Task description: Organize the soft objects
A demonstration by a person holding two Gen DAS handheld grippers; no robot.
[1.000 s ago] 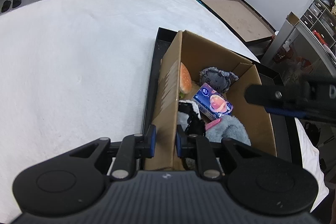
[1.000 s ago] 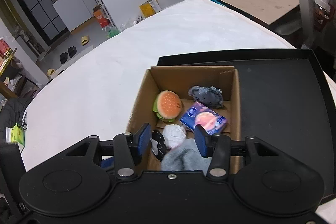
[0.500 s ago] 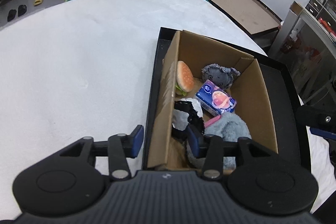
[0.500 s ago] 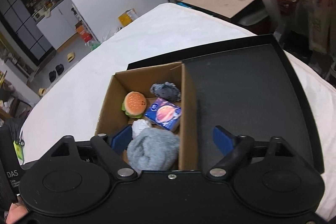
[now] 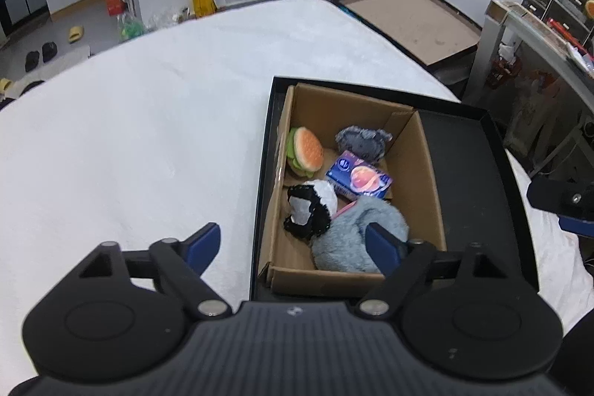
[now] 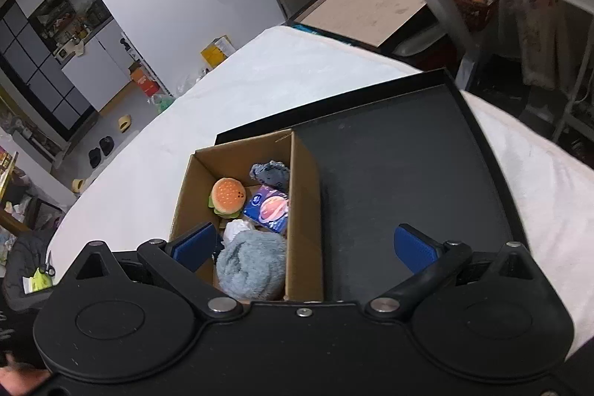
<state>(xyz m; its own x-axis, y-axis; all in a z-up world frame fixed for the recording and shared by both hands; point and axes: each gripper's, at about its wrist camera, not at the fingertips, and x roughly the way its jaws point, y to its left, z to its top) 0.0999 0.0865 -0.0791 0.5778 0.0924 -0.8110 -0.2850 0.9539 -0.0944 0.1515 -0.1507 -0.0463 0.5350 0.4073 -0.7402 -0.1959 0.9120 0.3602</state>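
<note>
Left gripper was spread wide, holding nothing, hovering above the near end of the box; one pad over the white cloth, the other over the grey plush. Right gripper was likewise released and empty, its jaws straddling the box's right wall, one blue pad over the box, the other over the black tray. All the soft objects visible sat inside the box: grey plush at the near end, a black-and-white plush touching it on the left, a blue tissue pack in the middle, a burger toy against the left wall, a small grey plush in the far corner. The box stood in the left part of the tray, tray on the cloth-covered table. Judged from this, the task looked nearly or fully done: nothing soft lay loose on the cloth or the bare tray in either view, and both grippers were free. What might be left was only tidying or pulling away. The left view showed the black-and-white plush clearly, plus the other gripper's tip at the right edge; in the right view that plush was mostly hidden behind the pad and the grey one, only a white patch showing. The right view showed the whole bare right half of the tray and the burger's face, which the left view lacked.
</note>
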